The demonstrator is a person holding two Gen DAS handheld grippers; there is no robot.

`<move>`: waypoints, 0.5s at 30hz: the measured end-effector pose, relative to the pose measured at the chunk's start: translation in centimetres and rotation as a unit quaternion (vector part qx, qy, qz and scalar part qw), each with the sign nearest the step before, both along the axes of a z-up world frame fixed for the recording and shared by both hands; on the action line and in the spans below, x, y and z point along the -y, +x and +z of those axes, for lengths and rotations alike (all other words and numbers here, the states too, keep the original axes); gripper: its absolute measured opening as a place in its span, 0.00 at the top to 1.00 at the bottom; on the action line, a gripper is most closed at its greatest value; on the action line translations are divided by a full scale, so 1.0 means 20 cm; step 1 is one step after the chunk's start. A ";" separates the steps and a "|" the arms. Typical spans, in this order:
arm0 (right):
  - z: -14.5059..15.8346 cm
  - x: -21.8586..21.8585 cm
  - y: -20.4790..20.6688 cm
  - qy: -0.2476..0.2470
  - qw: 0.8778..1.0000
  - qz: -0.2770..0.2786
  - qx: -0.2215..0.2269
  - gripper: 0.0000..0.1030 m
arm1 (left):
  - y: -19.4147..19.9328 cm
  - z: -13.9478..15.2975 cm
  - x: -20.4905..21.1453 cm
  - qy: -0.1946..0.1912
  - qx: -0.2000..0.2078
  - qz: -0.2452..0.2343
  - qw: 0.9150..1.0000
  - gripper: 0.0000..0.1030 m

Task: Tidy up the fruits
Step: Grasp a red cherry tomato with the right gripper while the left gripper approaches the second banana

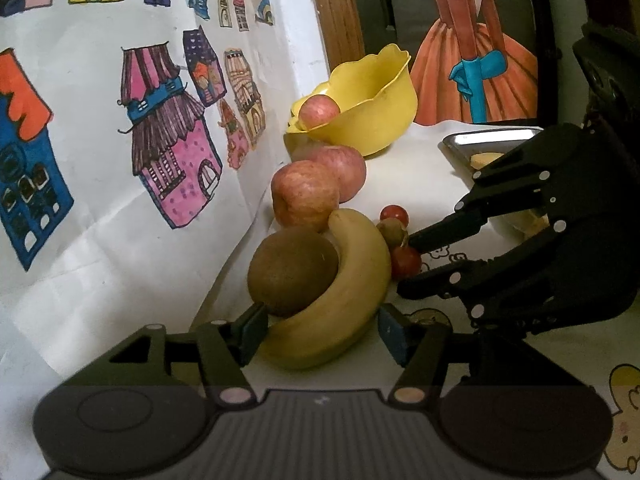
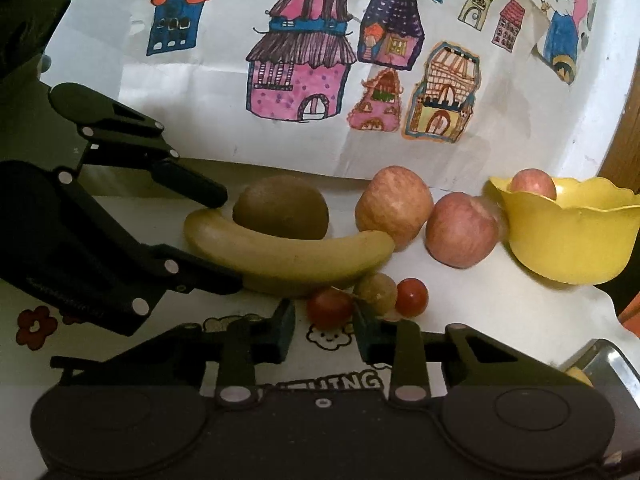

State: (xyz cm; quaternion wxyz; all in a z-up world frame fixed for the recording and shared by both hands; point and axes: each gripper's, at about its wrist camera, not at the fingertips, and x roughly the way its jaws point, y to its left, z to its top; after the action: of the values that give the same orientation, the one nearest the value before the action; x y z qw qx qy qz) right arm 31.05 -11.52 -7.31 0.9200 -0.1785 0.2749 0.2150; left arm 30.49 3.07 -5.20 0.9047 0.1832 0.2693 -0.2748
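Banana: curved yellow banana (image 1: 336, 300) on the white table (image 1: 420, 184), long axis running from the left claw toward the apples, cradling a brown kiwi (image 1: 292, 270).
Left claw (image 1: 324, 332): spread, straddling the banana's near end.
Right claw (image 2: 324, 330): spread, at small red and green grapes (image 2: 330, 306).

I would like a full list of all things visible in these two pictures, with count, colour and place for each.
banana: one, yellow, on table front
kiwi: one, brown, touching banana, behind it
apples on table: two, red-pink, between kiwi and bowl
apple in bowl: one, red-pink
bowl: one, yellow, table's far end
small round fruits: three, two red, one greenish, before banana
metal tray: one, silver, beside bowl
left gripper: black, open around banana
right gripper: black, open near small fruits
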 end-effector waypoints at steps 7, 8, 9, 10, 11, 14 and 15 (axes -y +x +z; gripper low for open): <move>0.00 -0.01 0.02 0.010 1.000 0.001 0.002 0.66 | 0.01 0.00 0.01 0.012 -0.002 -0.005 1.000 0.35; 0.00 -0.01 0.02 0.009 1.000 0.001 0.002 0.69 | 0.01 0.00 0.02 0.017 -0.001 -0.007 1.000 0.35; 0.00 -0.01 0.01 0.008 1.000 0.000 0.001 0.71 | 0.00 0.00 0.02 0.022 0.000 -0.008 1.000 0.35; 0.00 0.00 0.01 0.009 1.000 -0.001 -0.001 0.74 | 0.00 0.00 0.03 0.026 0.001 -0.008 1.000 0.35; 0.01 0.01 0.00 0.015 1.000 -0.001 -0.005 0.74 | 0.00 0.00 0.03 0.031 0.002 -0.008 0.999 0.36; 0.03 0.04 -0.03 0.025 1.000 -0.004 -0.011 0.74 | 0.00 0.00 0.03 0.040 -0.001 -0.011 0.999 0.39; 0.03 0.05 -0.04 0.027 1.000 -0.005 -0.011 0.74 | -0.01 0.01 0.03 0.041 -0.002 -0.013 0.999 0.40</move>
State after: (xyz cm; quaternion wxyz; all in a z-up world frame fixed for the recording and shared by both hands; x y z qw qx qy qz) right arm 30.32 -12.44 -6.69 0.9225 -0.1496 0.2799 0.2196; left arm 30.34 2.40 -5.07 0.8920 0.2234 0.2798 -0.2759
